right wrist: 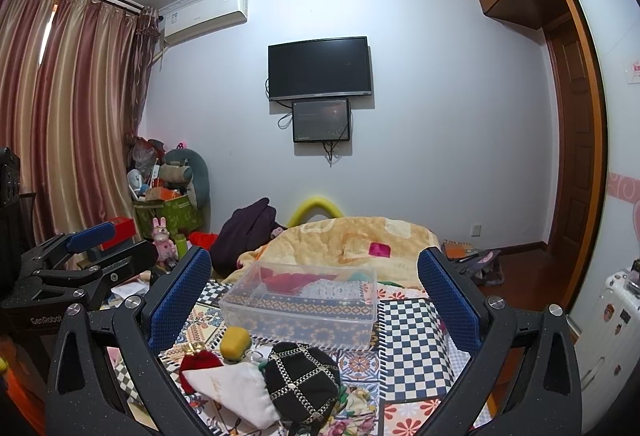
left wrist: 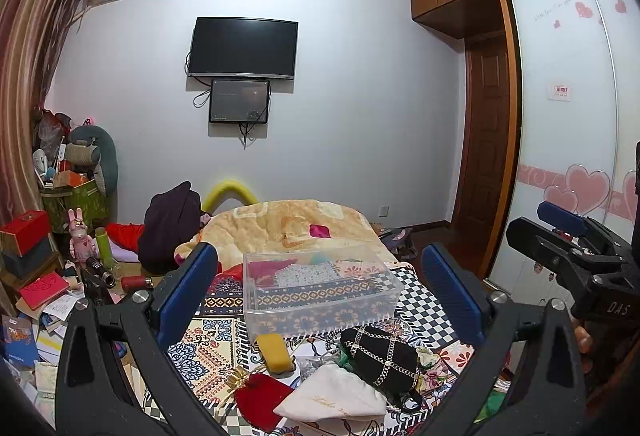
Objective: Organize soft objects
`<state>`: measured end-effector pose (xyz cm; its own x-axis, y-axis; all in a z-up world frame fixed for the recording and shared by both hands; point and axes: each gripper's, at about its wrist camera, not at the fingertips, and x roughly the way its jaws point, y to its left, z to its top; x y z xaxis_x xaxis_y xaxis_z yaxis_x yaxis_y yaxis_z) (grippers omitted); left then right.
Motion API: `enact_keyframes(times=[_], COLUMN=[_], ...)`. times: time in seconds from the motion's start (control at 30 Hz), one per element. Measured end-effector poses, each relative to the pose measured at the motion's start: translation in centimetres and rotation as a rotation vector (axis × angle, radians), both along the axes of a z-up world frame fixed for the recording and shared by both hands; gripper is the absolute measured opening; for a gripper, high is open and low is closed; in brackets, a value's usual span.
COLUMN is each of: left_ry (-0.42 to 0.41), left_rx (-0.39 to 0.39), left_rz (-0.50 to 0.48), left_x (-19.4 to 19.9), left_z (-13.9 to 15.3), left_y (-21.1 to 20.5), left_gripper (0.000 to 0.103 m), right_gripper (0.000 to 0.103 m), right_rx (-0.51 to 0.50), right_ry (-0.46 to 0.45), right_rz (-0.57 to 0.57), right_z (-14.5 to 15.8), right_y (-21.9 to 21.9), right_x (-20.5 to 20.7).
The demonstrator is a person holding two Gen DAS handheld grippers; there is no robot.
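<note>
The bed, covered by a patchwork bedspread (left wrist: 416, 288), carries a yellow blanket (left wrist: 288, 224) at its far end. A clear plastic bin (left wrist: 320, 296) sits mid-bed on the bedspread with patterned fabric visible inside it.

Nearer than the bin, the soft objects lie clustered:
- black chain-trimmed pouch (right wrist: 300, 384), touching the white bag
- white drawstring bag (right wrist: 232, 392)
- red velvet pouch (left wrist: 260, 396), just beside the white bag
- yellow sponge (right wrist: 235, 342), just in front of the bin wall

Left gripper (left wrist: 318, 296): jaws wide apart, holding nothing, above the cluster. Right gripper (right wrist: 314, 296): jaws wide apart, holding nothing. A wall-mounted television (right wrist: 320, 68) faces the bed.
</note>
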<state>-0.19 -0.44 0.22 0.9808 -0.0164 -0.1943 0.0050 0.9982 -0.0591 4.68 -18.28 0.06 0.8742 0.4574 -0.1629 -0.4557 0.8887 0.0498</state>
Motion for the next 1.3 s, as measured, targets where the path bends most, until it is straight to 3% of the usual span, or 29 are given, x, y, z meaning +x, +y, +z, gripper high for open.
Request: enact_keyframes(times=[1.3], left_ry=[0.003], left_rx=[-0.009], left_rz=[-0.003], left_x=[-0.02], left_z=[-0.10], left_y=[0.62], left_gripper=[0.103], right_gripper=[0.103], right_rx=[0.001], right_ry=[0.004], right_rz=[0.000], right_z=[0.11], right_y=[0.19], right_x=[0.12])
